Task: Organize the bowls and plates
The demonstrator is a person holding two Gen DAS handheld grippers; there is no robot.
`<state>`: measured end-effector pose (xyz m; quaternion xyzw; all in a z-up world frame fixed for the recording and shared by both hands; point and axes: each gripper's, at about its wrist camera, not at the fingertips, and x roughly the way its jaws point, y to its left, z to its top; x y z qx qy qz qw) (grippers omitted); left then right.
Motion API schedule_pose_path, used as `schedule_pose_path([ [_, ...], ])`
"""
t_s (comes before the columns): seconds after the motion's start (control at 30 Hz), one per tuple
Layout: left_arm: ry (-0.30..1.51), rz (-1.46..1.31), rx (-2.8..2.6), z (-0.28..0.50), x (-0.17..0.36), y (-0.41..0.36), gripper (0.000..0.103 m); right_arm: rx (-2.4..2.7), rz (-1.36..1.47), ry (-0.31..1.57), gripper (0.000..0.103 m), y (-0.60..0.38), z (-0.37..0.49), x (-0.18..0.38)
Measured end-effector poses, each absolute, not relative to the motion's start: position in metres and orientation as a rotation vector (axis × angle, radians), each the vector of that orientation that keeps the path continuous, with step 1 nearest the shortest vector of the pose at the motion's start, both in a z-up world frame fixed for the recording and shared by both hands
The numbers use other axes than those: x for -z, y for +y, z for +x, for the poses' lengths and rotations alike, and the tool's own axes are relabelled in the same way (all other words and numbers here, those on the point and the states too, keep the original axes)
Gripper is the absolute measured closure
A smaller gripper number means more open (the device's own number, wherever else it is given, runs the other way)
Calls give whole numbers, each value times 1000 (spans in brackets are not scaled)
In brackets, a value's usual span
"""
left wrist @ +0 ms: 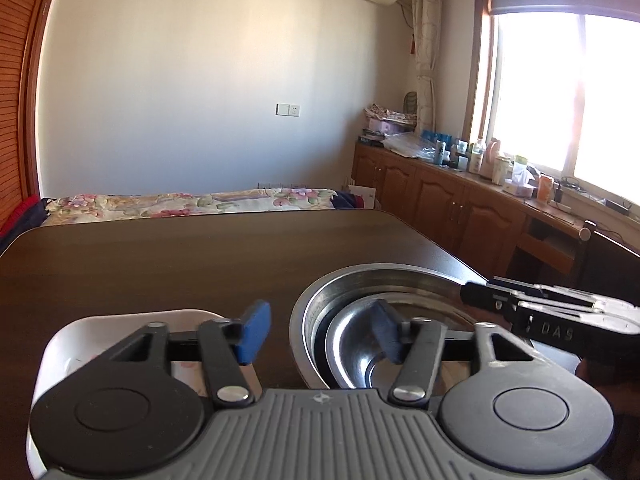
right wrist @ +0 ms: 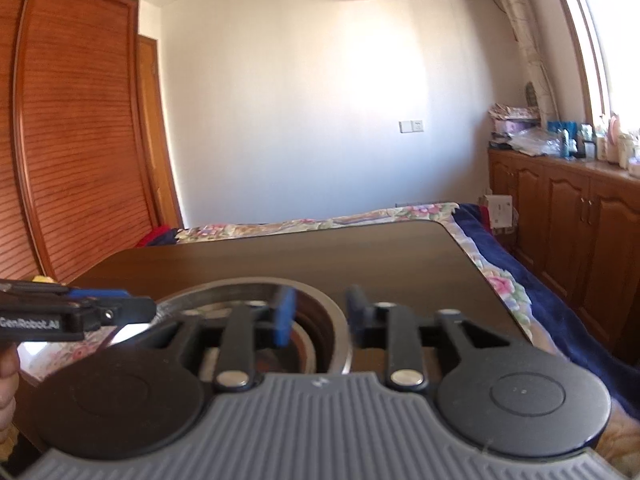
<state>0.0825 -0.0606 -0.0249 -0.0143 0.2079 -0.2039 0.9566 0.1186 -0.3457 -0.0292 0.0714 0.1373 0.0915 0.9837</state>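
The steel bowls sit nested, small inside large, near the surface's right edge toward its near side, with the white dish just to their left: sorted by kind, it seems. The left tool and right tool both hover spread, pinching nothing. The dark wooden surface stands before a flowered bed in a sunlit room.

Daylight poured through the blown-out window at right. The right wrist view was blurred; fisheye bent the edges.
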Motion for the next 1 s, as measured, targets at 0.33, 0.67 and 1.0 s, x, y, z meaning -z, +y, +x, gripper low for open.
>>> schedule_pose_path([
  [0.33, 437, -13, 407, 83, 39, -66, 21, -200, 144, 315, 46, -336, 123, 45],
  [0.67, 458, 4, 415, 83, 44, -72, 34, -213, 149, 317, 39, -331, 120, 50],
  [1.0, 483, 16, 405, 84, 49, -75, 67, -216, 162, 313, 45, -331, 120, 50],
])
